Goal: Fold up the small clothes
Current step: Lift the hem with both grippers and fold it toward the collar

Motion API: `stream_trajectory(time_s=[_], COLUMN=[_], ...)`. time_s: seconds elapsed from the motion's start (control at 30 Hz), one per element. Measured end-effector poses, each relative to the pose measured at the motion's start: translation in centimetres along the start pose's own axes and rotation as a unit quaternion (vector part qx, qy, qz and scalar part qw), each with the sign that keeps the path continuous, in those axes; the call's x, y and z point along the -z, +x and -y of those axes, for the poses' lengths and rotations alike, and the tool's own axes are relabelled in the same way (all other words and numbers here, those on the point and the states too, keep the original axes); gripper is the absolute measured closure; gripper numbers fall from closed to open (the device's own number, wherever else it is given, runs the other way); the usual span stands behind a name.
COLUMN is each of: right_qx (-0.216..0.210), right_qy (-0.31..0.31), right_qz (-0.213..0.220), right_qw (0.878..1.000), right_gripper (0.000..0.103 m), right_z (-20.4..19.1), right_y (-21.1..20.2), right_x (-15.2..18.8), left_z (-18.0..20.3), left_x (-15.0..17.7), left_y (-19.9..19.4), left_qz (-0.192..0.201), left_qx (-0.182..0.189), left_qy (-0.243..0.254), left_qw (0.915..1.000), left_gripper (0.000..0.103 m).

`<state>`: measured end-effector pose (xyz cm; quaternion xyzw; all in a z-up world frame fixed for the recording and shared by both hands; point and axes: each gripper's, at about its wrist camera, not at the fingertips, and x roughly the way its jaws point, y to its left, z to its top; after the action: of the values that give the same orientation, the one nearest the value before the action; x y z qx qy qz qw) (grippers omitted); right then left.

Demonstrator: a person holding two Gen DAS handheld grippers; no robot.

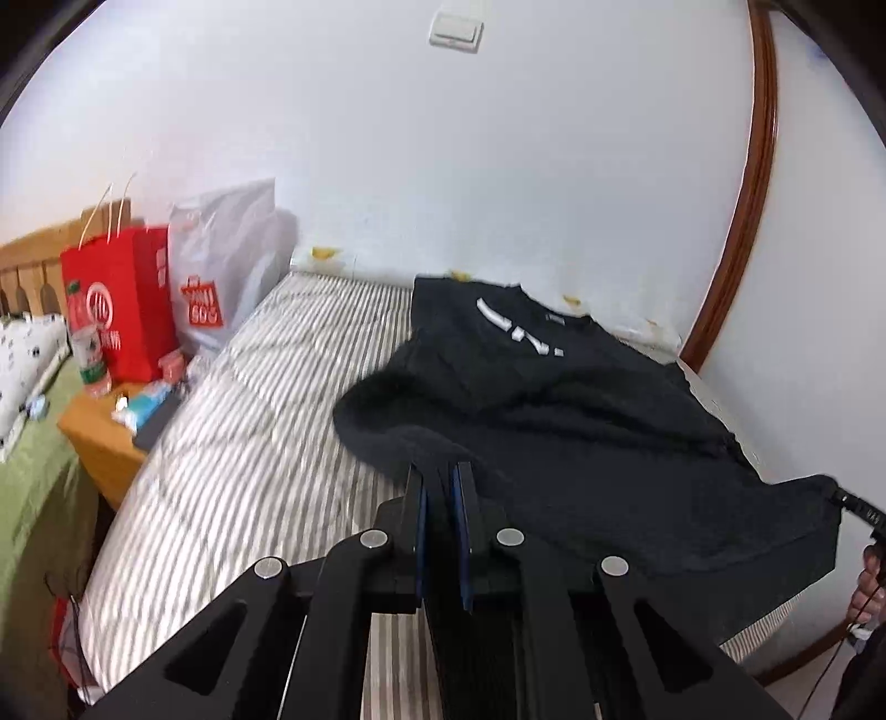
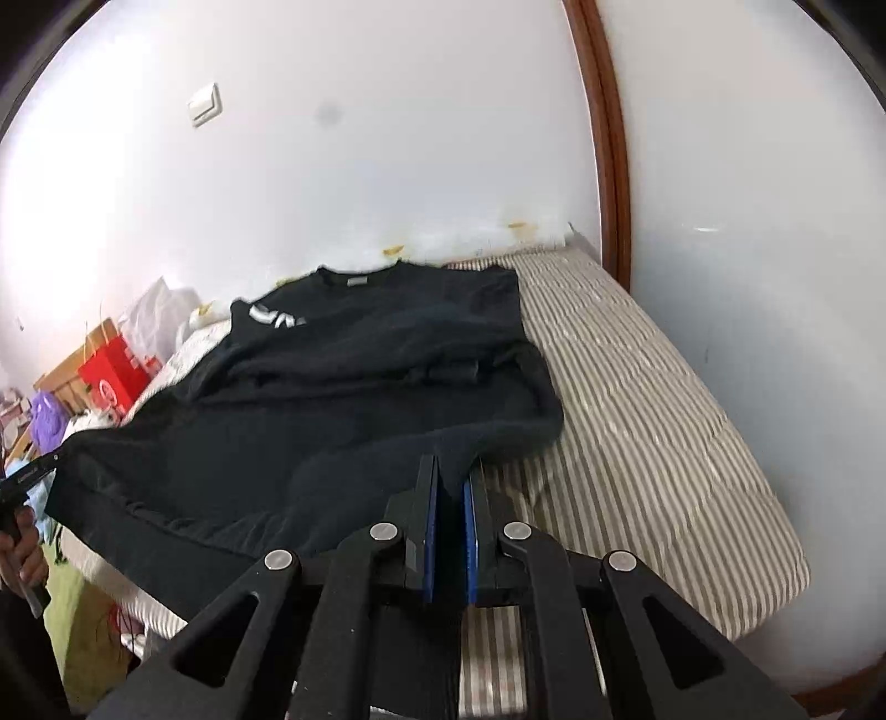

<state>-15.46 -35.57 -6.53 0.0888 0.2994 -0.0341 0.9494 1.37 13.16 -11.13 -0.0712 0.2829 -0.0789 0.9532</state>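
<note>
Now black sweater (image 1: 554, 410) hem pinched between both jaws.

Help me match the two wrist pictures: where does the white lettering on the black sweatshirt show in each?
Left wrist: white lettering sits right of centre, near the sweatshirt's far edge.
Right wrist: lettering sits left of centre, partly covered by a fold.
Shared landmark: the wall switch above the bed.

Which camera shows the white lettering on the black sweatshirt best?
The left wrist view: the white lettering on the black sweatshirt shows as several separate strokes. In the right wrist view it is smaller, near the sweatshirt's left edge.
</note>
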Motion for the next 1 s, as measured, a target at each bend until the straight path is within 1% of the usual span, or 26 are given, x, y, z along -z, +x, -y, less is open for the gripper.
stream_trajectory(time_s=[0.07,0.17,0.27,0.43,0.57,0.67,0.83,1.0], right_qx=[0.001,0.002,-0.004,-0.003,-0.01,-0.014,-0.009,0.01], right_qy=[0.004,0.015,0.039,0.061,0.071,0.077,0.092,0.106], right_qz=[0.013,0.026,0.032,0.041,0.049,0.051,0.049,0.035], right_qw=[1.0,1.0,0.999,0.997,0.996,0.996,0.994,0.994], right_gripper=[0.095,0.095,0.095,0.095,0.095,0.095,0.095,0.095], right_z=[-0.1,0.1,0.5,0.6,0.9,1.4,2.5,3.7], right_y=[0.6,2.0,4.2,8.1,11.4,13.9,18.7,24.5], right_x=[-1.9,-4.6,-7.1,-10.8,-13.7,-15.4,-17.5,-18.4], left_z=[0.4,0.4,0.3,1.0,0.9,1.0,2.0,2.9], left_x=[-1.6,-3.8,-6.4,-9.9,-12.3,-13.9,-16.1,-16.7], left_y=[0.9,2.6,5.0,8.8,12.1,15.2,20.1,25.2], left_qz=[0.013,0.022,0.024,0.033,0.035,0.032,0.022,0.007], left_qx=[-0.007,-0.008,-0.009,-0.022,-0.021,-0.022,-0.034,-0.047], left_qy=[0.006,0.001,-0.01,-0.005,-0.027,-0.036,-0.026,-0.016], left_qw=[0.9999,0.9997,0.9996,0.9992,0.9988,0.9986,0.9989,0.9987], left_gripper=[0.094,0.094,0.094,0.094,0.094,0.094,0.094,0.094])
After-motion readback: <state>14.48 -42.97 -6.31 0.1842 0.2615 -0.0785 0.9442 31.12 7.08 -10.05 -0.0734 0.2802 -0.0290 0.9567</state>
